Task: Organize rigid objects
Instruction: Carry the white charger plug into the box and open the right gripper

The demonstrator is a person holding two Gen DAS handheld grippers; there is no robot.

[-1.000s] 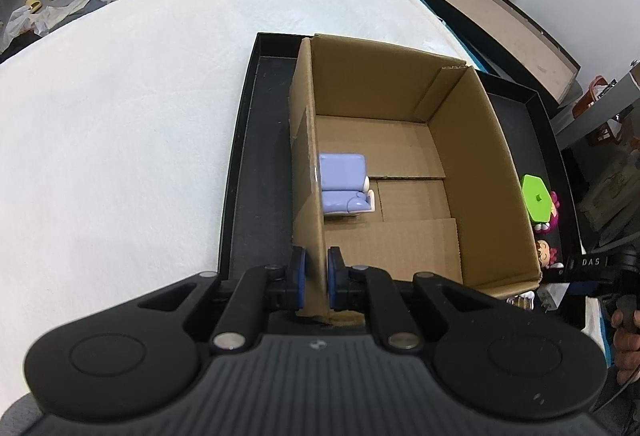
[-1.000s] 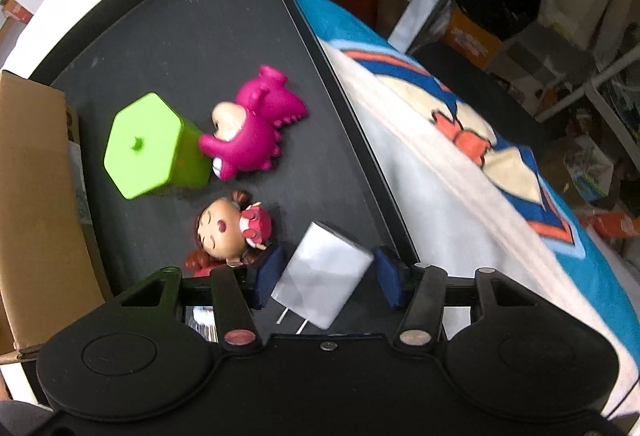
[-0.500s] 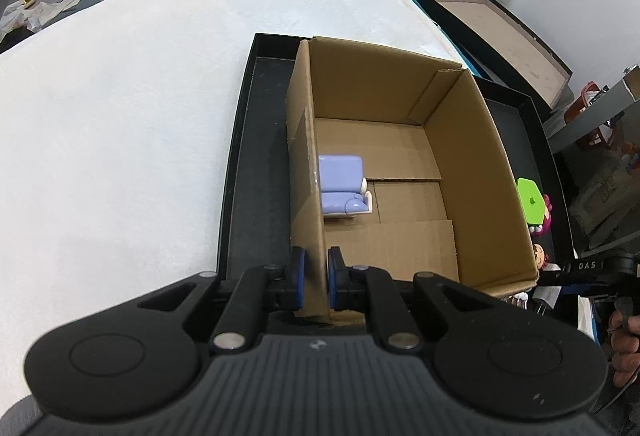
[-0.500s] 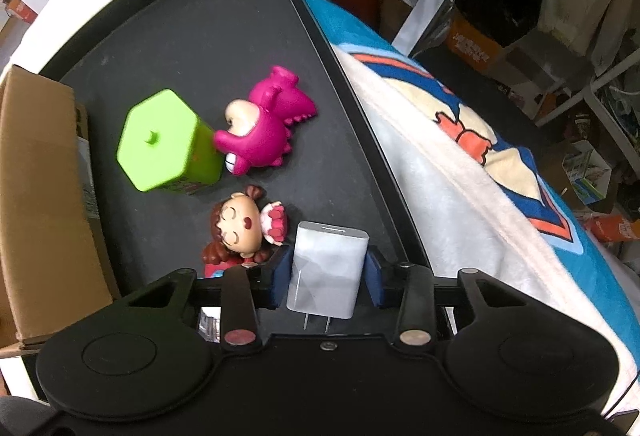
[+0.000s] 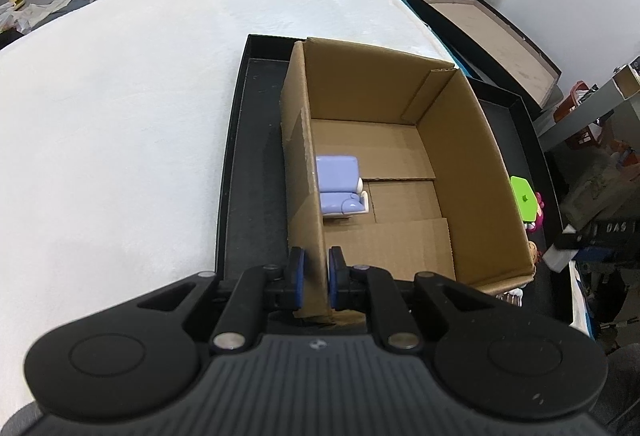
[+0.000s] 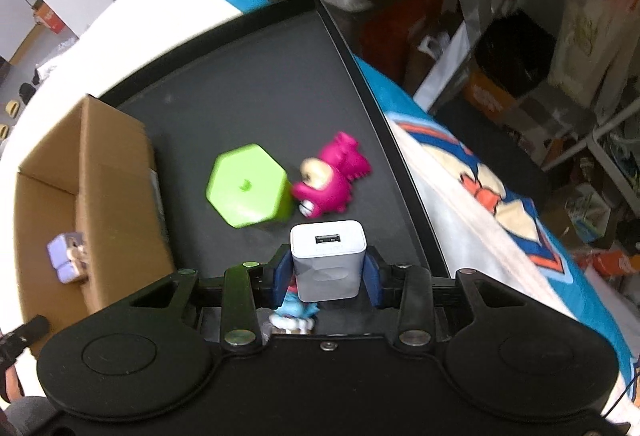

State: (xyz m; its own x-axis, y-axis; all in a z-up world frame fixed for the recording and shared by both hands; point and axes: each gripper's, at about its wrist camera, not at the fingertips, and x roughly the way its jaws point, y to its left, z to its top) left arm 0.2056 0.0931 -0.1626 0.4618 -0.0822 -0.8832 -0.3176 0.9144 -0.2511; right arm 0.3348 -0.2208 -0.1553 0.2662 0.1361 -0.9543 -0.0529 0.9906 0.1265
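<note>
My left gripper (image 5: 316,276) is shut on the near left wall of the open cardboard box (image 5: 472,164), which stands in a black tray (image 5: 256,156). A lilac toy sofa (image 5: 338,188) lies inside the box against that wall. My right gripper (image 6: 327,276) is shut on a white USB charger (image 6: 327,260), lifted above the tray (image 6: 248,84). On the tray below it sit a green hexagonal block (image 6: 248,184) and a magenta monster toy (image 6: 330,184). A small blue figure (image 6: 298,310) shows under the charger.
The tray lies on a white padded surface (image 5: 120,116). A second black tray (image 5: 488,32) with a brown bottom stands beyond it. A colourful blanket (image 6: 492,196) hangs off the right edge, with cluttered bags and boxes on the floor past it.
The right gripper closed on the white charger, which had lain flat on the tray, and raised it upright. The doll toy is now hidden below. The left gripper stayed put.
</note>
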